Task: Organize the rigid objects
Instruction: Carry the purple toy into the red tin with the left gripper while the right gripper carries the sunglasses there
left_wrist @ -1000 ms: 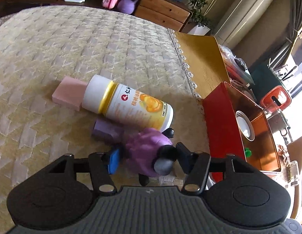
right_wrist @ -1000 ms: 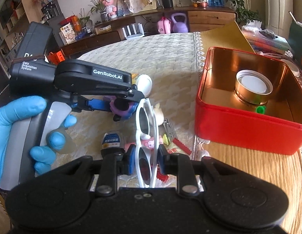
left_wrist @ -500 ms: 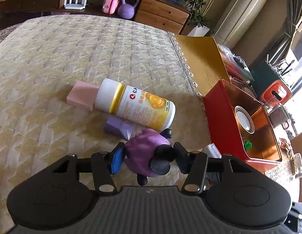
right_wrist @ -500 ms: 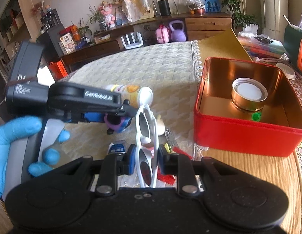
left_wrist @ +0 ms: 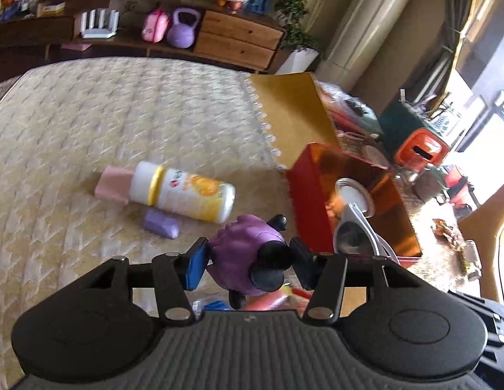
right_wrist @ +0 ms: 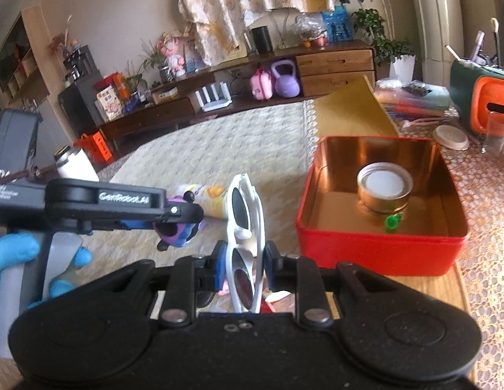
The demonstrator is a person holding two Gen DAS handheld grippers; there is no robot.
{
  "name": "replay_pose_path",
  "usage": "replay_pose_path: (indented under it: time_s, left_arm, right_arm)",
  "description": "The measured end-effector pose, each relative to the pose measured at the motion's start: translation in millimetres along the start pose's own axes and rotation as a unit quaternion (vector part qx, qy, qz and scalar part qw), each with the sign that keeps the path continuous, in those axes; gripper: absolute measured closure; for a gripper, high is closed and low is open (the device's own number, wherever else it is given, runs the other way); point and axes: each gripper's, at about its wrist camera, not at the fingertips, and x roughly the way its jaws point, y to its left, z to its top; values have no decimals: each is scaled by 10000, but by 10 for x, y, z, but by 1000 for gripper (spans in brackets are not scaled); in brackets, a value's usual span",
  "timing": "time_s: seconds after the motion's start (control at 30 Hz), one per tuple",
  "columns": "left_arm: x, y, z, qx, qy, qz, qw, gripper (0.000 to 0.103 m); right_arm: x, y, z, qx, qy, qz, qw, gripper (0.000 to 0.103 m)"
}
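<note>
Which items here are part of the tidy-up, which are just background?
In play:
purple toy, clamped in left gripper
white sunglasses, clamped in right gripper
red tin
supplement bottle
pink block
purple block

Background:
kettlebell
router
plant

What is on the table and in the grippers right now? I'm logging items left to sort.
tin: 1, red, right side of table
jar: 1, gold with white lid, in tin
green piece: 1, in tin beside jar
bottle: 1, white and yellow, lying on cloth
pink block: 1, behind bottle
purple block: 1, in front of bottle
sunglasses: 1, white, in right gripper
toy: 1, purple and black, in left gripper
hand: 1, blue glove, holding left gripper
</note>
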Motion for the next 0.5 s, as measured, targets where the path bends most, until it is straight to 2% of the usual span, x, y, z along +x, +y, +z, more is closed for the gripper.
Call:
replay_pose_path:
  time_s: [0.23,0.5]
  left_arm:
    - [-14,-384,113,399,-50,-142,9991,49]
    - [132,-813,236,916,-45,-232,9955,49]
  right_arm:
    - [-188,-249,164,94,-212,-293,9993,80]
    - [-196,-623,293,287,-308,-681,9968,80]
